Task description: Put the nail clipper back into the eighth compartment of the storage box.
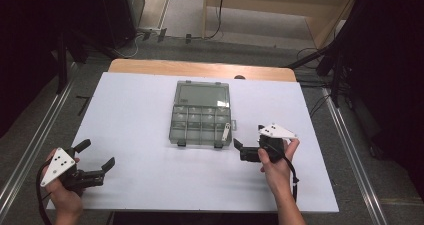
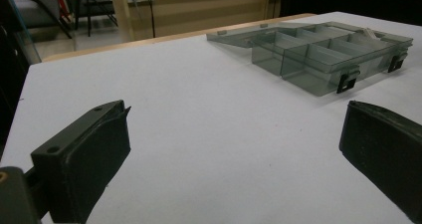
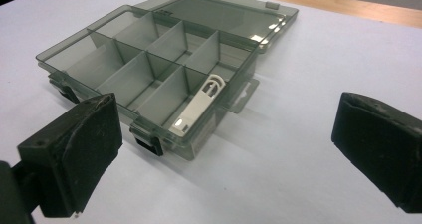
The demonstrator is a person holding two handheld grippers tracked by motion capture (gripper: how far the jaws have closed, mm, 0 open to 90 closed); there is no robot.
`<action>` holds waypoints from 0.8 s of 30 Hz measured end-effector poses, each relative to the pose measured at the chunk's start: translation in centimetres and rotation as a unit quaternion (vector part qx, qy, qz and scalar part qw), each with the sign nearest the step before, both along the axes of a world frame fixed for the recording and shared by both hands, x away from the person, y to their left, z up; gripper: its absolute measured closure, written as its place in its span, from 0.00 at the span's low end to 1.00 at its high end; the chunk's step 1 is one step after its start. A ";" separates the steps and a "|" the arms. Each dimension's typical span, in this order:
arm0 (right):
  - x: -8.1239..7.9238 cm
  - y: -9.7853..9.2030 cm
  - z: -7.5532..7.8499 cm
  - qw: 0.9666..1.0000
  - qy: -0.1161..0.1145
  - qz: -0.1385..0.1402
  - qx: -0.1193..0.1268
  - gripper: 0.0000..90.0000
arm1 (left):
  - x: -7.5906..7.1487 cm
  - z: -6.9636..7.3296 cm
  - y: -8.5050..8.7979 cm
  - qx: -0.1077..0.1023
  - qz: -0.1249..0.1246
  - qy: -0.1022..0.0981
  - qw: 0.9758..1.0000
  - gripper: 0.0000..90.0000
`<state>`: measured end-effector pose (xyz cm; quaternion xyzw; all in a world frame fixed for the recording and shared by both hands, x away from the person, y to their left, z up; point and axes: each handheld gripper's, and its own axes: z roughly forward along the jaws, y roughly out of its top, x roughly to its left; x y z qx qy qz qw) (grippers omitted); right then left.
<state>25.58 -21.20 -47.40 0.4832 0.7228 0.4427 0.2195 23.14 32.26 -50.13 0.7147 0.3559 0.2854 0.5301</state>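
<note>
Clip: small white plastic clip (image 3: 200, 106), lying slanted in near-right compartment of organizer; one end propped on compartment wall, other end down toward front corner. Also seen in high view (image 1: 226, 131) at box's near-right corner.
Box: clear smoky compartment organizer box (image 1: 201, 120), mid-table, lid swung fully open and flat on far side; two black latches hanging off near edge. Other compartments look empty as far as visible.
Lid: hinged lid (image 3: 226, 16), lying back on the table, not closed.
Right gripper: right gripper (image 1: 241, 150), just right of box's near corner, pointing at it; jaws spread wide, nothing between pads, no contact w/ clip or box. Same in right gripper view (image 3: 226, 149).
Left gripper: left gripper (image 1: 97, 155), near-left of table, well apart from box; jaws wide apart, empty. Left gripper view (image 2: 234, 149) looking across bare table toward box.
Table: white tabletop (image 1: 140, 110), wooden edge at far side.
Done, by judgement: clip placed in compartment and let go.
Left, by judgement: poss. seat clip flat; close lid, snap both latches; no other loose parts visible on table.
</note>
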 end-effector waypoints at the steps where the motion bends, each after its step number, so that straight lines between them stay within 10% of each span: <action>1: -0.2 -0.2 -0.1 1.000 -0.001 0.000 0.001 0.00 | 0.0 0.0 0.0 0.000 0.000 0.000 1.000 0.00; 24: -4.2 -6.1 -1.5 0.998 -0.028 -0.037 0.030 0.00 | 0.0 0.0 0.0 0.004 0.000 0.000 1.000 0.00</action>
